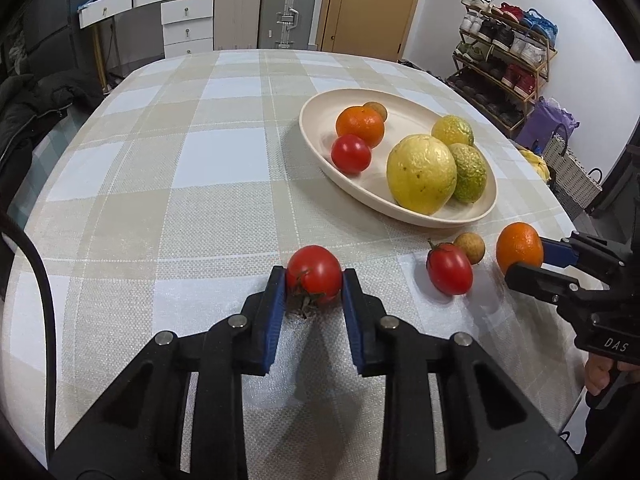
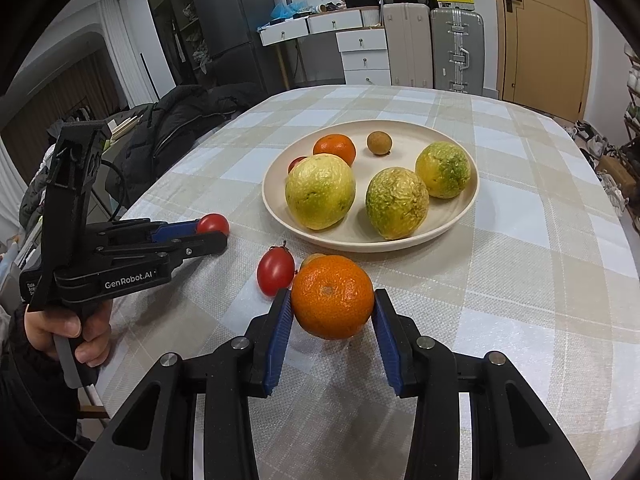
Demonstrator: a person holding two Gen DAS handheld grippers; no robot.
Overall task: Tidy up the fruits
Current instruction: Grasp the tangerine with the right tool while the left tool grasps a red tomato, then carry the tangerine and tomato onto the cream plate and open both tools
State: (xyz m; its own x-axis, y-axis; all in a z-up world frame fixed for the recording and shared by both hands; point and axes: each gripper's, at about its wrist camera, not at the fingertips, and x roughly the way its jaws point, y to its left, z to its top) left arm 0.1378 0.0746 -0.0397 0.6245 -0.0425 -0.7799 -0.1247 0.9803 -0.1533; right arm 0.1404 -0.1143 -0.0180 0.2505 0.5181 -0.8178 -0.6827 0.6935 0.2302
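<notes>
My left gripper (image 1: 314, 280) is shut on a red tomato (image 1: 314, 274) low over the checked tablecloth; the right wrist view shows this tomato (image 2: 213, 224) between the left fingers. My right gripper (image 2: 332, 304) is shut on an orange (image 2: 332, 298), which also shows in the left wrist view (image 1: 519, 247). A cream plate (image 1: 320, 152) holds an orange (image 1: 360, 126), a tomato (image 1: 351, 153), a longan (image 1: 376, 110) and three yellow-green passion fruits (image 1: 421, 179). On the cloth lie an oval tomato (image 1: 449, 268) and a longan (image 1: 470, 247), between the two grippers.
The round table's cloth (image 1: 160, 184) stretches left and far of the plate. A dark jacket (image 1: 36, 108) lies on a chair at the left edge. Drawers, suitcases (image 1: 288, 10) and a shoe rack (image 1: 508, 48) stand beyond the table.
</notes>
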